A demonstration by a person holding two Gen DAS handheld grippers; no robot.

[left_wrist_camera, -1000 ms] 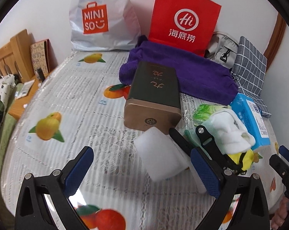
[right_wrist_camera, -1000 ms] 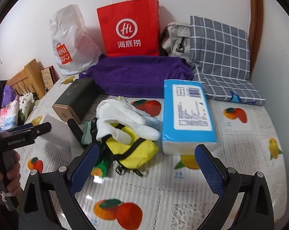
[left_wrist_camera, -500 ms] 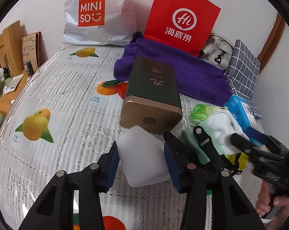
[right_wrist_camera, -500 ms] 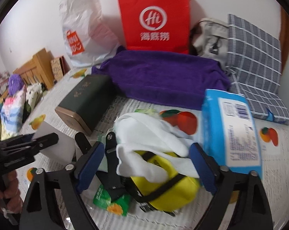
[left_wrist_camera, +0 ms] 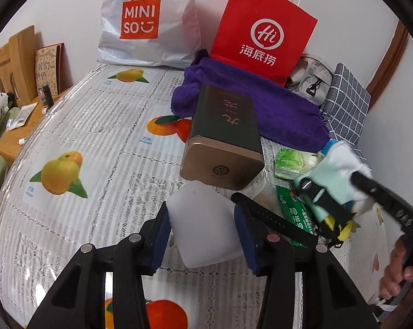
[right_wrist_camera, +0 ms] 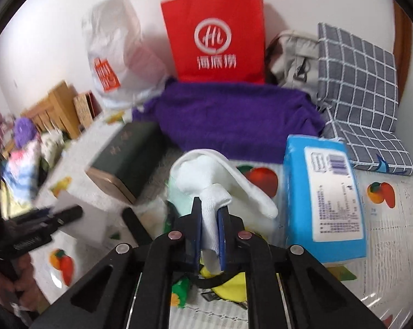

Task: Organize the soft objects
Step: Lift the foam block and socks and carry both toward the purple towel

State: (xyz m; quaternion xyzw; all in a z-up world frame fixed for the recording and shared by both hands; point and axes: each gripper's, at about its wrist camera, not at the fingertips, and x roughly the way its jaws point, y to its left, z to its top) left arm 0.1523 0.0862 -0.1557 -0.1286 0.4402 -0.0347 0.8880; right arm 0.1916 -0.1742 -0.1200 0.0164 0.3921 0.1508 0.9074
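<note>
My left gripper (left_wrist_camera: 203, 233) is shut on a white foam block (left_wrist_camera: 203, 224) that rests on the fruit-print bed cover, just in front of a dark green tin (left_wrist_camera: 222, 137). My right gripper (right_wrist_camera: 209, 227) is shut on a white cloth glove (right_wrist_camera: 214, 189) that lies on a pile with a yellow pouch (right_wrist_camera: 228, 288) and green packets (left_wrist_camera: 291, 161). In the left wrist view the right gripper (left_wrist_camera: 343, 192) shows at the right, at the glove (left_wrist_camera: 340, 170). A purple towel (right_wrist_camera: 233, 120) lies behind the pile.
A red paper bag (left_wrist_camera: 261, 30) and a white Miniso bag (left_wrist_camera: 148, 19) stand against the wall. A blue tissue pack (right_wrist_camera: 324, 205) lies right of the pile, with a grey checked bag (right_wrist_camera: 357, 82) and a grey backpack (right_wrist_camera: 291, 54) behind. A wooden headboard (left_wrist_camera: 11, 63) is at the left.
My right gripper moved forward and closed on the white glove. My left gripper tightened on the foam block and moved slightly closer to the tin.
</note>
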